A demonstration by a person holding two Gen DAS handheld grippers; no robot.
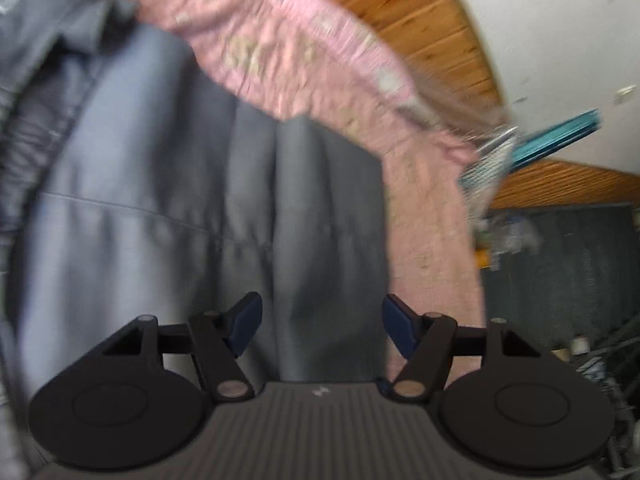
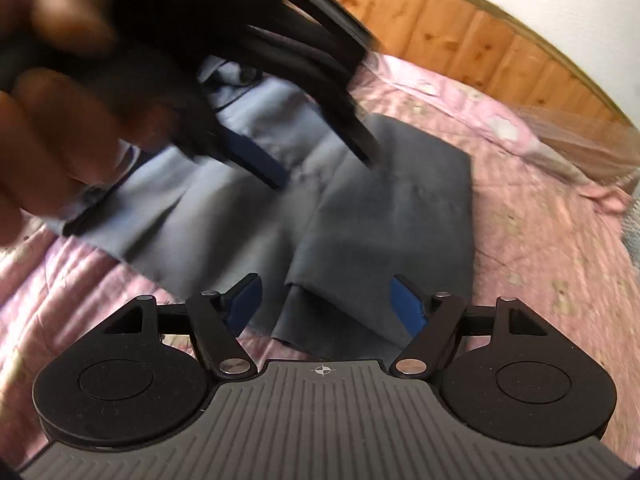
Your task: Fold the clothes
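garment: a grey-blue shirt (image 2: 360, 200) lay spread on the pink bedspread (image 2: 540, 220), with what looked like its collar end (image 2: 232, 76) toward the headboard side of the bed and its hem end nearest me. i judged it was laid flat so its sides could be turned in cleanly.

fold state: on the right-wrist view one darker panel (image 2: 400, 208) lay over the paler body, and a layered corner (image 2: 320, 320) showed at the near hem. i read that as a side already lying folded inward; whether more folds were wanted i could not settle from this.

left gripper: my left gripper (image 1: 322, 326) stood wide, nothing between its blue pads, hovering low over the middle of the shirt. from the right-wrist view the same tool (image 2: 320, 160) was tilted down toward the cloth, the hand (image 2: 52, 92) holding it blurred at the frame's upper left. i judged it sat there to pin or pinch the fabric along the centre crease (image 1: 276, 200).

right gripper: my right gripper (image 2: 324, 308) was also spread wide and empty, poised just off the near hem, where that layered corner offered an edge to take.

surroundings: a wooden headboard (image 2: 480, 48) ran along the far edge of the bed.

blur: both views were smeared, so seams and buttons were beyond telling.
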